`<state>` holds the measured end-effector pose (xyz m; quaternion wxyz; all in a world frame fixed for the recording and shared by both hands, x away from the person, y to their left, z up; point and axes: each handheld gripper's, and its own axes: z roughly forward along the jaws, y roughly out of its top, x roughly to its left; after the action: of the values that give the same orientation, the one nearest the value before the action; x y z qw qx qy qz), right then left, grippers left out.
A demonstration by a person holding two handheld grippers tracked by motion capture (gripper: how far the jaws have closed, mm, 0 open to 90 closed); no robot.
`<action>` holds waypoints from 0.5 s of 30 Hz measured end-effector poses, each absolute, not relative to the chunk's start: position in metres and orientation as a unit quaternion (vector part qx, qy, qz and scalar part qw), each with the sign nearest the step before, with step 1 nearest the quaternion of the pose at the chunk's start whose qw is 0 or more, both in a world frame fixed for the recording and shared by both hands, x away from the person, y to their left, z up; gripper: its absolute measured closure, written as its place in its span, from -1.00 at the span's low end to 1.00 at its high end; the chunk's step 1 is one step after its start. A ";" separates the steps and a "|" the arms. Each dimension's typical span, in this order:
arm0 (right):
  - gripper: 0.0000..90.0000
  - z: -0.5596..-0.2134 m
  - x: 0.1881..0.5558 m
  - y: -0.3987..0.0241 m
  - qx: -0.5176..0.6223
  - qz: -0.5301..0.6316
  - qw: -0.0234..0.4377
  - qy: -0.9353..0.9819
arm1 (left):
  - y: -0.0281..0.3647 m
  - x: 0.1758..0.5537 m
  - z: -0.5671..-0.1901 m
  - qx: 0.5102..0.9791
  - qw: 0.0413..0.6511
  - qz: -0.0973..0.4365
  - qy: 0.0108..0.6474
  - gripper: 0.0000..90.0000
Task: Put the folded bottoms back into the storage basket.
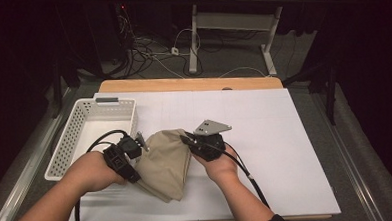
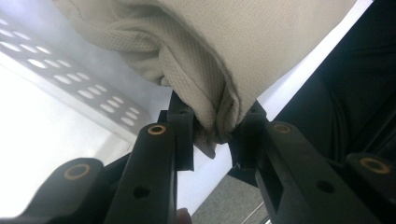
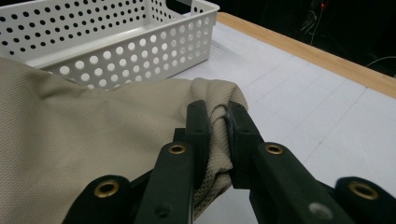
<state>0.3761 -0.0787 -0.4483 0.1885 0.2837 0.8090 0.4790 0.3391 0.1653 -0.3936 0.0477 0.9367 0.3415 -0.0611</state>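
- At the tabletop's (image 1: 285, 136) left edge I see the white perforated basket (image 1: 79, 128).
- My left gripper (image 1: 141, 141) is clamped on a bunched fold of the beige cloth (image 1: 163, 162).
- The cloth lies near the front edge, just beside the basket.
- My right gripper (image 1: 187, 137) pinches the cloth's opposite corner.

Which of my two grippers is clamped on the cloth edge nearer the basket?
The left gripper: it pinches the beige cloth right beside the white basket. The right gripper grips the far edge.
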 end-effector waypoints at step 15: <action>0.82 -0.429 0.379 -0.075 0.281 0.486 0.196 0.804 | 0.169 0.344 -0.369 0.939 0.043 -0.048 0.339 0.59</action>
<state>0.3794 -0.0753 -0.4294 0.1957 0.2813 0.8039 0.4861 0.3436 0.1691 -0.3694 0.0434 0.9386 0.3390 -0.0479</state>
